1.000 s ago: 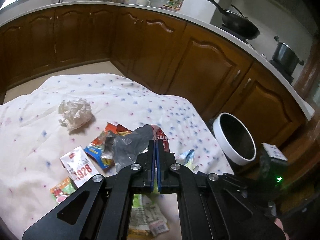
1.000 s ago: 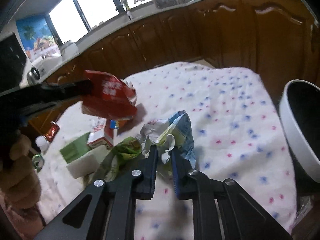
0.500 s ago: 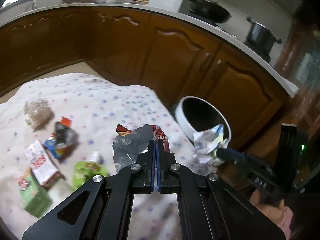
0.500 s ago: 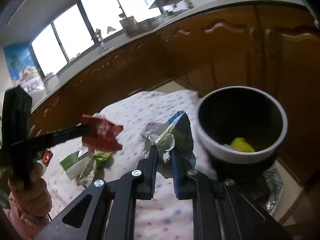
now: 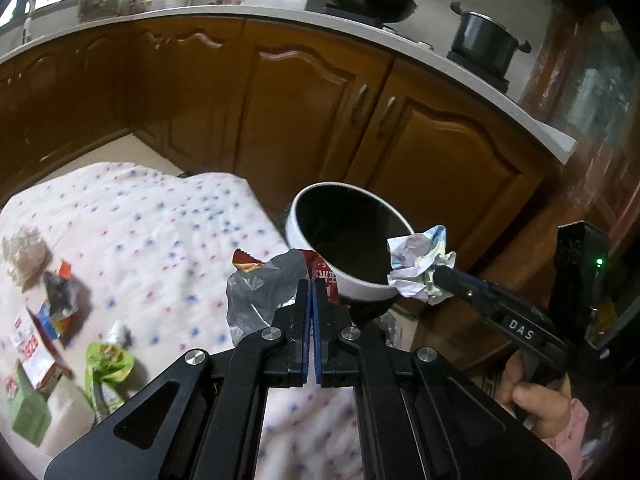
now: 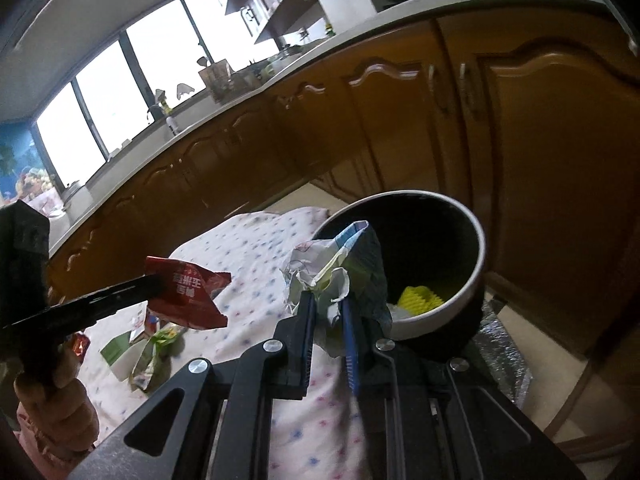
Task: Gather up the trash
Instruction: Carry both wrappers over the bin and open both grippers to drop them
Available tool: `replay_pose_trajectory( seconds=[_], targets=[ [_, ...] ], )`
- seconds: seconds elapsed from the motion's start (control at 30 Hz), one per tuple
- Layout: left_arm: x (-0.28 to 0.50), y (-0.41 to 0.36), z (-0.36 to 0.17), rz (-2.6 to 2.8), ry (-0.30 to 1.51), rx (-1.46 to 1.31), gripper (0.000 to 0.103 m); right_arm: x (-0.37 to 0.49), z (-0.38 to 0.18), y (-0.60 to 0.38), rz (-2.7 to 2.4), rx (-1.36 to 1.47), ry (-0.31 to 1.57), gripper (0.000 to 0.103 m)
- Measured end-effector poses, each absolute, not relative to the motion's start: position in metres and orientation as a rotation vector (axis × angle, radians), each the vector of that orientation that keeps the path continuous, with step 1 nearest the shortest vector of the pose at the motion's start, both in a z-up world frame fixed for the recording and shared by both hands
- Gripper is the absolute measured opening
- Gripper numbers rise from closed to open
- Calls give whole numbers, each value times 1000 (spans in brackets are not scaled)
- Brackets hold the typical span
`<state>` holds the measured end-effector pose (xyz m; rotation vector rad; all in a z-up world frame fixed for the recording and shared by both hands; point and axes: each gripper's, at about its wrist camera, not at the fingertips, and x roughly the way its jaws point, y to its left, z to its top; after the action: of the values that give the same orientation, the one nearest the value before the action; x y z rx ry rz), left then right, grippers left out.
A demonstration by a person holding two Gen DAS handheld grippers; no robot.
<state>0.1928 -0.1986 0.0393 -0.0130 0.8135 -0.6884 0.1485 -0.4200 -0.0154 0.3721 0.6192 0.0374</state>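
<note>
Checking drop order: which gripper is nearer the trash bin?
Right. The right gripper holds the crumpled wrapper at the trash bin rim; the left gripper, holding the red packet, sits farther back over the table.

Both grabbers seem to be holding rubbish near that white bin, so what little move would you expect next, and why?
Probably the right gripper opens: its crumpled paper wrapper already hangs at the white bin rim, in front of its opening. The left gripper, clamping the red snack wrapper, sits farther back.

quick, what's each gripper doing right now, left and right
Left gripper: shut on the red snack wrapper.
Right gripper: shut on the crumpled paper wrapper.
</note>
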Motion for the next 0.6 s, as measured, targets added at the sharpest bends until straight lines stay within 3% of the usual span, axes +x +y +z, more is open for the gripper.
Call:
replay_pose_trajectory(
  seconds=[0.6],
  targets=[
    [242, -276, 41, -757, 832, 4, 1, 176, -23, -471, -39, 375, 649, 14]
  ],
)
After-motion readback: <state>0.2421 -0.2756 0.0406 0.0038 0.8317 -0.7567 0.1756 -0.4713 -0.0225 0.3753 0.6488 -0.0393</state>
